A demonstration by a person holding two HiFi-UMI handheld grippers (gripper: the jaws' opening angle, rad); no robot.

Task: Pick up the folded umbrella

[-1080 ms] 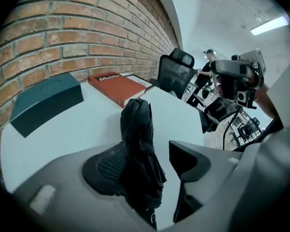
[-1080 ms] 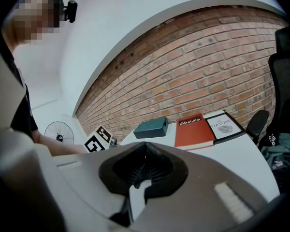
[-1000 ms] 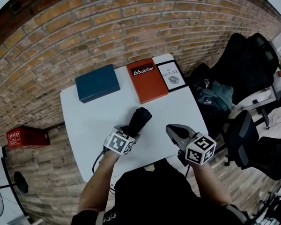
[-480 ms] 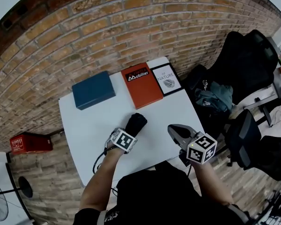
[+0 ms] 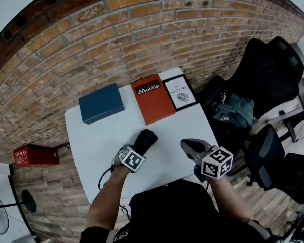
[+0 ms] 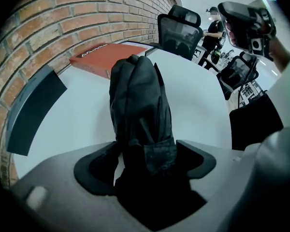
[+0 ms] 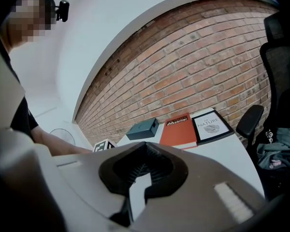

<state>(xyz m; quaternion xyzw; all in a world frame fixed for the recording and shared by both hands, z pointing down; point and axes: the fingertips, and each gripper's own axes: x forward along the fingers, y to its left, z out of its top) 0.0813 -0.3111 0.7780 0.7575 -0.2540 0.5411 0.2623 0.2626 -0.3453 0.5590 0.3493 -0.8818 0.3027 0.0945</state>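
item: folded umbrella (image 5: 146, 138), black, bundled in its sleeve. location: middle of the white worktop (image 5: 99, 135), far end toward the red book (image 5: 152, 99), well apart from it. the near end runs back between the jaws of the left gripper (image 5: 140, 146). from my feed i can't be sure whether it lies flat or that end is propped a little off the surface.

item: left gripper (image 6: 145, 156). pointed steeply down over the umbrella. jaws are opening and stand wide, one on each side of the fabric. a sliver of worktop shows between the left pad and the cloth, so i read no clamp on it.

item: right gripper (image 5: 190, 146). held off to the side above the worktop's near edge. jaws together, nothing between them, no part in the work.

item: surroundings. blue box (image 5: 101, 103), red book and a framed print (image 5: 180, 91) in a row along the brick wall. none crowd the umbrella.

step in hand, my judgement: straddling the umbrella ahead of the grasp. pickup not yet made.

next move calls for: seating the jaws squarely round the thick part of the bundle, closing until both pads bite through the loose fabric, then a straight lift. soft cloth may slip or bunch, so i'd grip firmly first.
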